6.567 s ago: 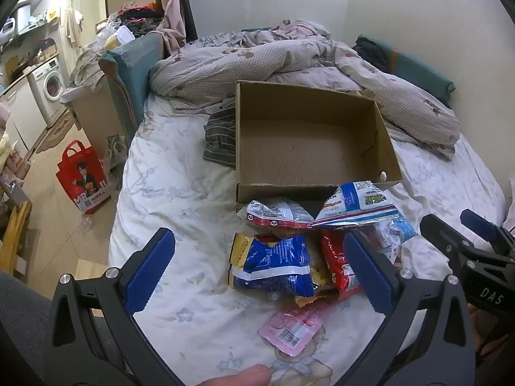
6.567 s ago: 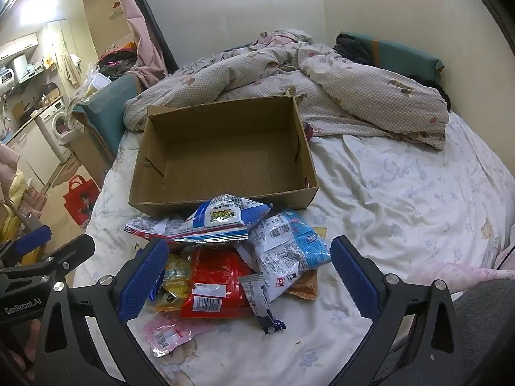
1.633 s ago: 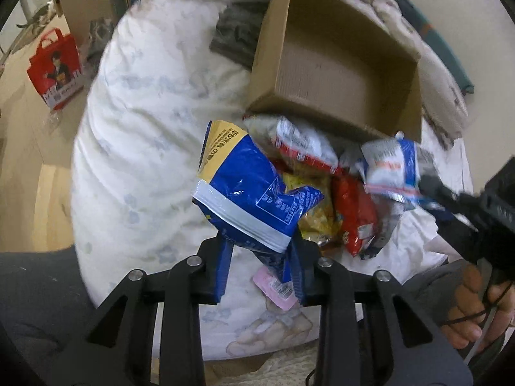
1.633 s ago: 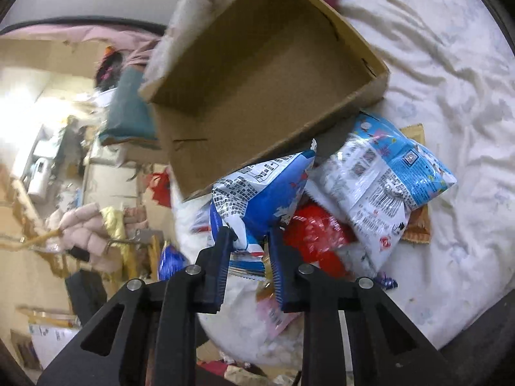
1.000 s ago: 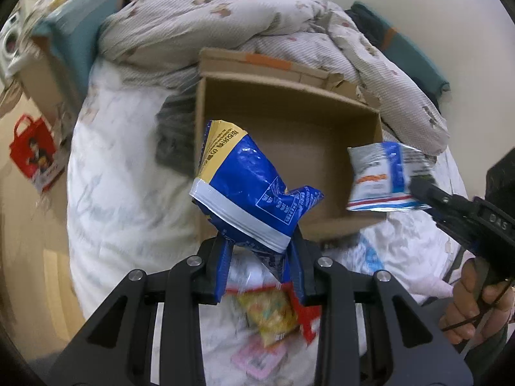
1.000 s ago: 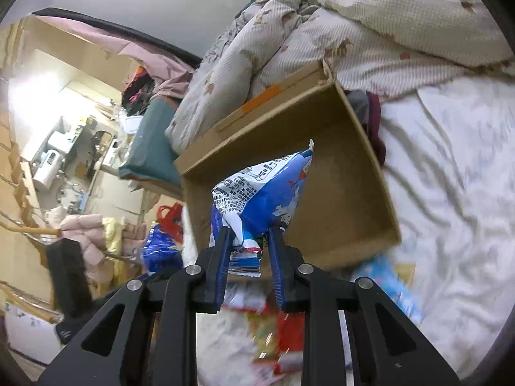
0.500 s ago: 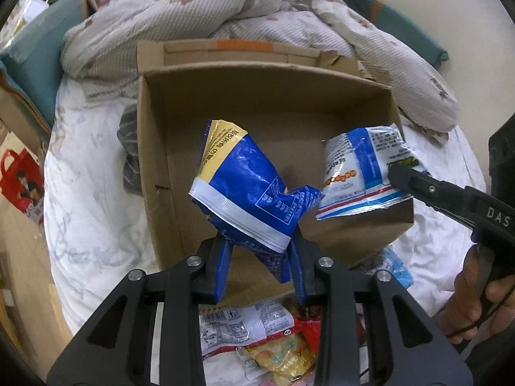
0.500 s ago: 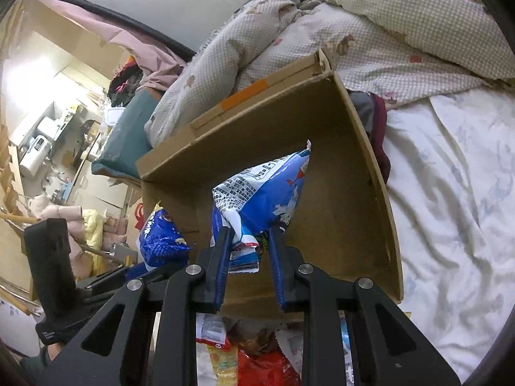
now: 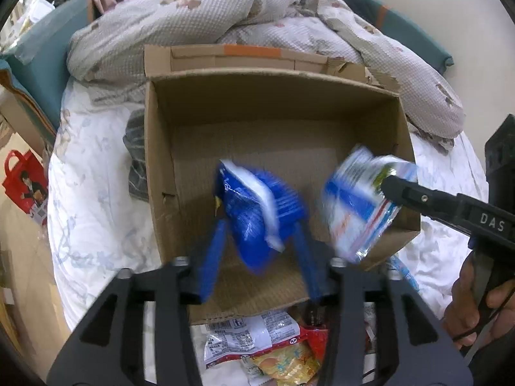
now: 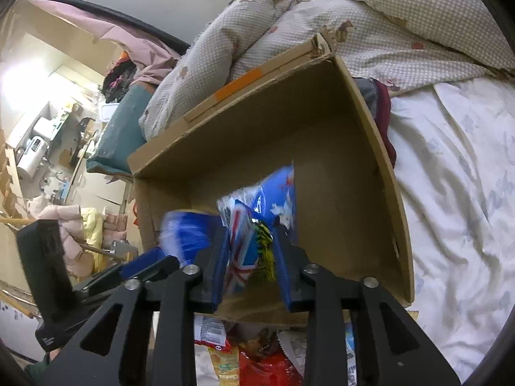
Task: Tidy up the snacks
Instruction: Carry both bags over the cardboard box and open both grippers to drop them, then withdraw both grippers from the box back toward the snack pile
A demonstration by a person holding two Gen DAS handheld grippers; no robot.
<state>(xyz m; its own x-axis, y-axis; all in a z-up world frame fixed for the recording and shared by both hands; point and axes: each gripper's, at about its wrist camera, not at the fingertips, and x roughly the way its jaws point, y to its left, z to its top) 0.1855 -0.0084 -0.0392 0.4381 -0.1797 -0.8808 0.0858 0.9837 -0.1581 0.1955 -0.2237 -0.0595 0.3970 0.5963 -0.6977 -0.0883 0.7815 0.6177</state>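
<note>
A bed (image 9: pixel 96 199) with a pale floral sheet carries an open cardboard box (image 9: pixel 273 103), and a rumpled checked quilt (image 9: pixel 199 19) is heaped along the far side against a plain light wall. On the near side of the box, more snack packets (image 9: pixel 257 337) lie loose on the sheet, red, white and yellow among them. In the left wrist view the left gripper (image 9: pixel 260 241) has its blue fingers parted, and a blurred blue chip bag (image 9: pixel 257 212) sits between them over the box floor; it seems loose rather than pinched, though the blur makes contact hard to judge. To the right in that view, the right gripper (image 9: pixel 391 181) reaches in over the box's right wall with a blue-and-white snack bag (image 9: pixel 360 206) at its tip. In the right wrist view the blue fingers stand slightly apart with that bag between them, so whether they clamp it I cannot tell. Left of the bed a teal cushion (image 9: pixel 35 64) leans near the quilt, a red shopping bag (image 9: pixel 24 183) stands on the pale floor, and a cluttered kitchen area (image 10: pixel 42 148) shows at far left in the right wrist view.
</note>
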